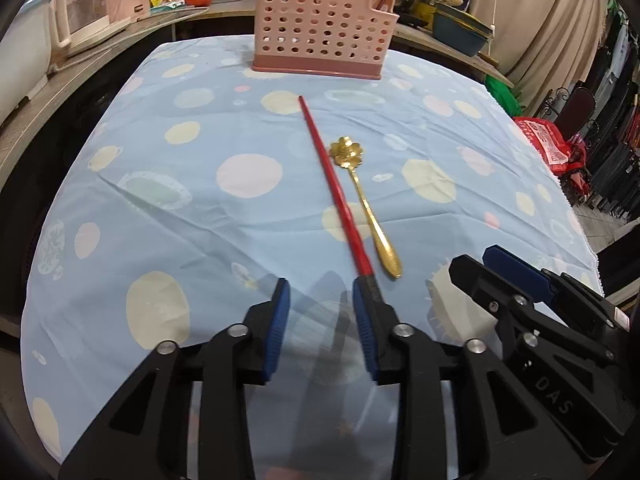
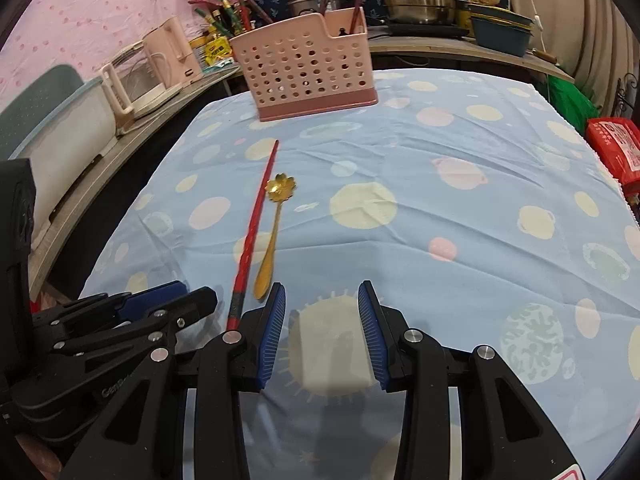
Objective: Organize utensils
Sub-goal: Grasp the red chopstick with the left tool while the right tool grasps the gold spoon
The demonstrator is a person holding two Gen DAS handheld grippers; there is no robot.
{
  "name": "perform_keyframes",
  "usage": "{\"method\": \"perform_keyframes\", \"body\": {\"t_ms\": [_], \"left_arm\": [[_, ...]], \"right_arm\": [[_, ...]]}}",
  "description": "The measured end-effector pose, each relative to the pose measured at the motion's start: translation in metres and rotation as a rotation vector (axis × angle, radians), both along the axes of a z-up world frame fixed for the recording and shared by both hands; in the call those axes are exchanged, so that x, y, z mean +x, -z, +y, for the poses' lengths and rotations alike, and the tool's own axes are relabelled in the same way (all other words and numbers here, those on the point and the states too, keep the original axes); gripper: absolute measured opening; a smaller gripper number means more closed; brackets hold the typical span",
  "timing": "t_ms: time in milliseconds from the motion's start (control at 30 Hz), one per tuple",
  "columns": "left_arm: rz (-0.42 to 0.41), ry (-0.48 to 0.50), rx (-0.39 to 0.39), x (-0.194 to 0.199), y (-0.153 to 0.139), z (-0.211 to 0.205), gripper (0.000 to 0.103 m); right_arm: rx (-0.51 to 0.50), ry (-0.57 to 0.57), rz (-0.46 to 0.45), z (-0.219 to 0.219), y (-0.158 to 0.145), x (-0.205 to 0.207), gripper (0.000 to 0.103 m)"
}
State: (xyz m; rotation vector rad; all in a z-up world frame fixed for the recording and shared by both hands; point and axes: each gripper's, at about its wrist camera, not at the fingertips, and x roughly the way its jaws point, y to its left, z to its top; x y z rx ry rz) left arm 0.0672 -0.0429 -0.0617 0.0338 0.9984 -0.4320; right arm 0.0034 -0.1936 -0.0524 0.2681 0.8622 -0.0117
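Pink plastic forms the perforated basket [image 1: 322, 26] that is stood at the far end of the worktop [image 1: 168, 208], which is covered by a light blue cloth printed with pale circles. A few sticks are held upright in the basket's lower end compartment. Nearer than the basket, toward the middle of the cloth, a red chopstick [image 1: 334, 184] is laid with its thin end pointed at the basket, and a gold spoon [image 1: 366, 204] with a flower-shaped bowl is laid just beside it, bowl toward the basket. The left tongs [image 1: 320, 300] are held open and empty, low over the cloth at the end of the chopstick farthest from the basket, whose dark tip is seen beside one blue pad. The right tongs [image 2: 322, 304] are likewise open with nothing between the pads, close beside the spoon's handle.
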Motion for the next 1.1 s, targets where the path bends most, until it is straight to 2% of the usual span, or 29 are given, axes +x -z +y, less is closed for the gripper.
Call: {"method": "perform_keyframes", "body": {"t_ms": [33, 267, 367, 433, 567, 700, 867, 1100], "left_arm": [[-0.006, 0.008, -0.003, -0.001, -0.001, -0.003, 0.043], [-0.014, 0.039, 0.033, -0.002, 0.009, -0.016, 0.04], [-0.008, 0.02, 0.032, 0.002, 0.008, -0.008, 0.017], [0.002, 0.007, 0.02, 0.006, 0.009, 0.0, 0.008], [-0.001, -0.015, 0.019, 0.009, 0.009, 0.009, 0.007], [-0.005, -0.028, 0.017, 0.011, 0.009, 0.014, 0.007], [-0.007, -0.032, 0.012, 0.012, 0.011, 0.016, 0.007], [-0.017, -0.033, 0.007, 0.012, 0.013, 0.016, 0.007]], "right_arm": [[0.002, 0.009, -0.001, -0.003, -0.001, 0.0, 0.037], [0.005, 0.03, 0.001, -0.012, -0.001, 0.001, 0.037], [0.012, 0.012, 0.005, -0.006, 0.001, 0.004, 0.037], [0.014, -0.011, 0.006, 0.002, 0.002, 0.007, 0.037], [0.008, -0.044, 0.008, 0.016, 0.004, 0.014, 0.037], [0.015, -0.068, 0.015, 0.027, 0.008, 0.023, 0.032], [0.028, -0.081, 0.037, 0.034, 0.016, 0.033, 0.02], [0.027, -0.076, 0.041, 0.033, 0.02, 0.035, 0.013]]}}
